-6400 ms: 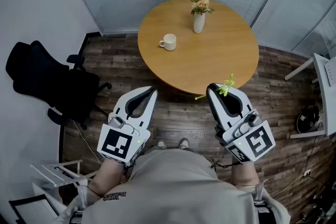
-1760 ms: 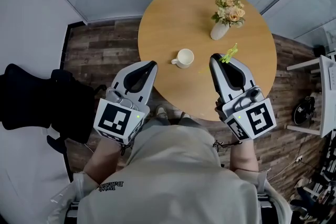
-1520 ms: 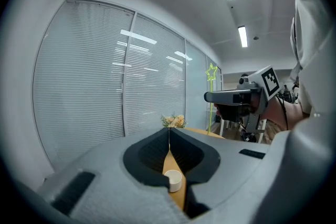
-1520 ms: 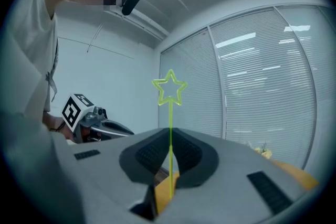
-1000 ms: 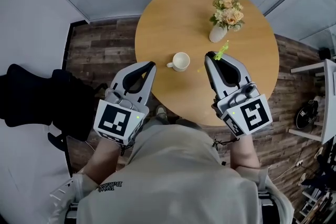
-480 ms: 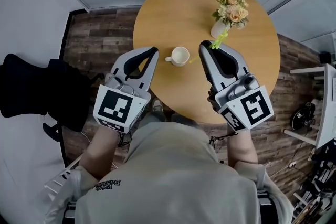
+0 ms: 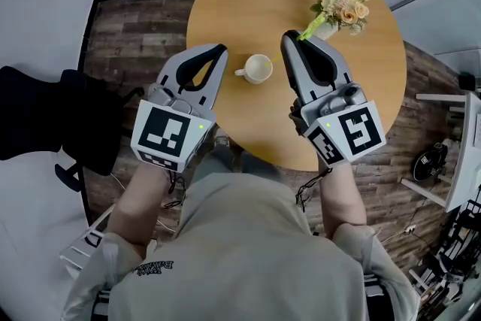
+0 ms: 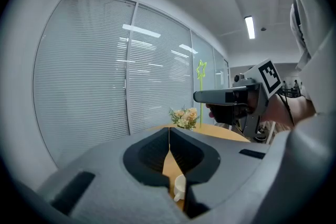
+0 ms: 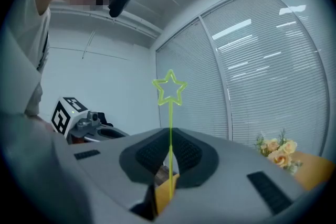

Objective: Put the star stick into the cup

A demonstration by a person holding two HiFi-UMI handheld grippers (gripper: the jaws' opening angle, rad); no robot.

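A: What's in front of you?

B: The round wooden table (image 7: 361, 86), with both your tools held over its near edge. Your left tool (image 7: 218, 50) has its jaws pressed together with nothing between them. Your right tool (image 7: 289, 37) has its jaws clamped on the star stick (image 9: 170, 128).

A: And what's on the table?

B: A vase of flowers (image 7: 342, 4) stands at the far right, just beyond your right tool's tip. The white cup (image 7: 258, 68) sits upright nearer the middle, its handle pointing left. It lies between the tips of your two tools, just left of the right one.

A: How does the stick sit in the tool?

B: It runs straight up the seam between the jaws. The green star end stands clear above their tips, out towards the flowers. The stick is right of the cup and not touching it.
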